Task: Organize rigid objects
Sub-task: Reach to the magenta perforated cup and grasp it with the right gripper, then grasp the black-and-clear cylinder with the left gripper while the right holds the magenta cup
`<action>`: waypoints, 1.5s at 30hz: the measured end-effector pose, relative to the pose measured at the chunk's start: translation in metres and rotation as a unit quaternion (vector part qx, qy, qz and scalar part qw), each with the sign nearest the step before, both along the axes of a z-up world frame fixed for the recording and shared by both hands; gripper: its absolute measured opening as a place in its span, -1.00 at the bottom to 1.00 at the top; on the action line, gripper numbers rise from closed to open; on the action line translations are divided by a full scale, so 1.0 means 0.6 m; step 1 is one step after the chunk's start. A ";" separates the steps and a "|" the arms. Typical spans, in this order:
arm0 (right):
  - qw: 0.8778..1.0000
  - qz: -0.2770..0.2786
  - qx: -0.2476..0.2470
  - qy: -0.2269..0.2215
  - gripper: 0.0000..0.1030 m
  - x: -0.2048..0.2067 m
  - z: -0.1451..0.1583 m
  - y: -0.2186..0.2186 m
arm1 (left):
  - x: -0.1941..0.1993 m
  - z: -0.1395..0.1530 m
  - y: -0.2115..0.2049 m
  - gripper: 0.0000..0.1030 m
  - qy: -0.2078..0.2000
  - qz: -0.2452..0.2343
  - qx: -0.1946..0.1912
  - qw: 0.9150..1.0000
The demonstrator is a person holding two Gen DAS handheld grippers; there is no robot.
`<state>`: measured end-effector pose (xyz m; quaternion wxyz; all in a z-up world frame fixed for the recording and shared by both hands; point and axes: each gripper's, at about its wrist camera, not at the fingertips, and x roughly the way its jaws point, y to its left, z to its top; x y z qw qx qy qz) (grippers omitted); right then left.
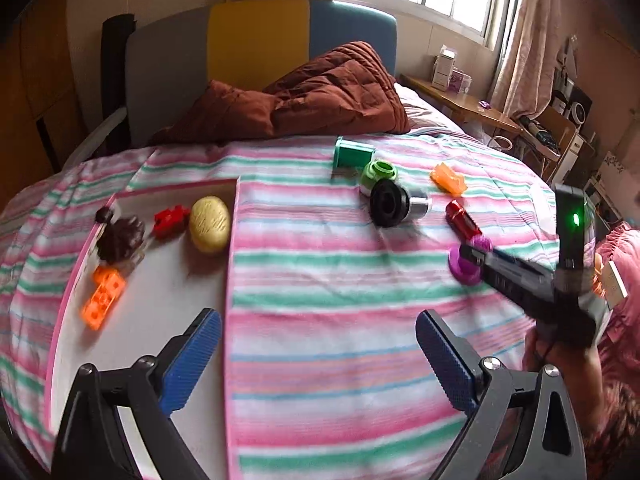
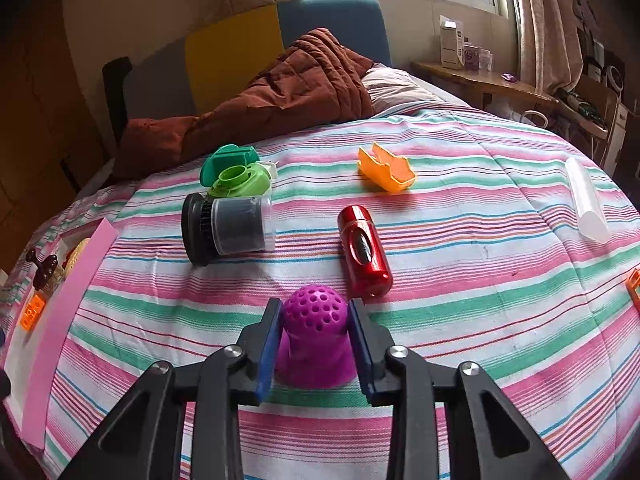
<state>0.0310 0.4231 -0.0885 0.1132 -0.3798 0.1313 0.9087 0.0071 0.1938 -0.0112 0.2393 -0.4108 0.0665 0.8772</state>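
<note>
My right gripper [image 2: 316, 336] is shut on a purple perforated plastic piece [image 2: 314, 334] standing on the striped bedspread; it also shows in the left wrist view [image 1: 466, 265]. My left gripper [image 1: 318, 356] is open and empty above the bedspread, next to a pink-rimmed white box [image 1: 160, 312]. The box holds an orange brick [image 1: 103, 298], a red brick [image 1: 171, 221], a gold egg-shaped object [image 1: 210, 224] and a dark brown piece [image 1: 120, 236]. Loose on the bed lie a red cylinder [image 2: 364, 250], a black and clear cylinder [image 2: 230, 228], green pieces [image 2: 236, 172] and an orange piece [image 2: 386, 168].
A brown quilt [image 2: 288, 88] is bunched at the head of the bed. A white tube [image 2: 586, 200] lies at the right, and an orange item [image 2: 634, 286] sits at the right edge. A wooden desk [image 2: 484, 80] stands beyond the bed under the window.
</note>
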 end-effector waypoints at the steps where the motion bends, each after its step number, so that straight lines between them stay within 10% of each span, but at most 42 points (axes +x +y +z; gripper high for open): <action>1: 1.000 -0.001 -0.002 0.005 -0.37 0.005 -0.001 0.001 | -0.010 0.002 0.015 0.94 0.003 -0.003 -0.003 1.000; 12: 1.000 -0.011 0.012 0.018 -0.35 0.015 -0.010 -0.008 | -0.153 -0.011 0.235 0.94 0.029 -0.034 -0.082 0.996; 16: 1.000 -0.019 -0.010 0.018 -0.34 0.017 -0.019 0.006 | -0.196 -0.039 0.274 0.39 0.013 -0.042 -0.120 0.992; 30: 0.999 -0.032 -0.023 0.027 -0.33 0.023 -0.023 0.015 | -0.223 -0.071 0.131 0.27 -0.053 0.058 -0.078 0.994; 40: 0.999 -0.033 -0.023 0.027 -0.33 0.024 -0.022 0.016 | -0.136 -0.057 0.072 0.92 -0.008 0.072 0.038 0.997; 45: 0.999 -0.033 -0.023 0.027 -0.34 0.024 -0.022 0.015 | -0.148 -0.058 0.134 0.93 -0.007 0.024 0.009 1.000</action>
